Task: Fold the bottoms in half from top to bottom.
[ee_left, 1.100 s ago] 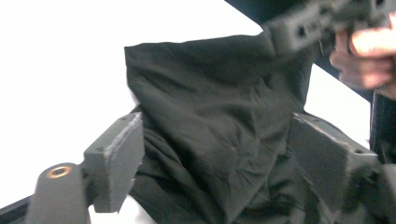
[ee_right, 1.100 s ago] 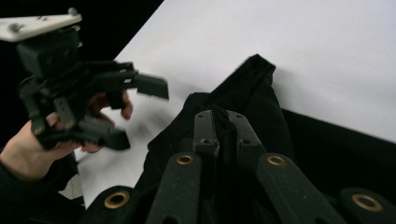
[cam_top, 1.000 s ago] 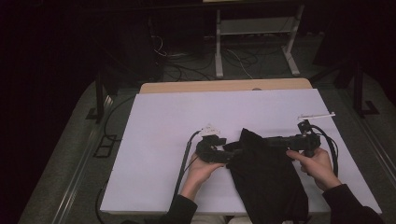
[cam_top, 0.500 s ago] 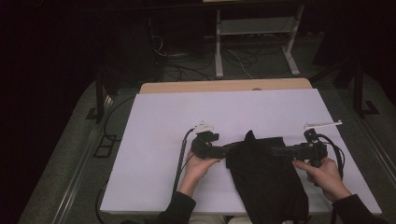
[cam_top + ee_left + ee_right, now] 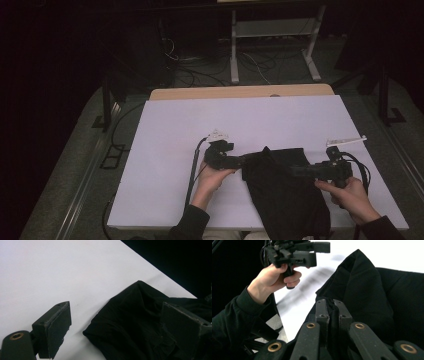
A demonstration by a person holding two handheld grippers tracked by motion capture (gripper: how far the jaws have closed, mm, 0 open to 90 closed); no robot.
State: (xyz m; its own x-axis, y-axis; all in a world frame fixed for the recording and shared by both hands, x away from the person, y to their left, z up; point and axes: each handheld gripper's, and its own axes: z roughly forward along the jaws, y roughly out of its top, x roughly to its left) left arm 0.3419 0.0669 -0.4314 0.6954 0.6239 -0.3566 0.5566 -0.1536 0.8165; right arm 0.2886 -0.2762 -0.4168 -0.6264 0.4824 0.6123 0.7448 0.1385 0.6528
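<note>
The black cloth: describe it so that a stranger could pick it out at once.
Start at the white table that spans the high view and go to its near edge, right of centre. There the black cloth lies crumpled between the two hands, hanging over the near edge. It is the one soft, dark thing on the white top, and the right claw pinches a fold of it.

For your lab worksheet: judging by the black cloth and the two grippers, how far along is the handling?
Done: the black cloth lies on the white table, bunched and hanging over the near edge. In hand: the right gripper pinches a fold; the left gripper is open at the cloth's edge. Left: probably spreading or folding it flat.
</note>
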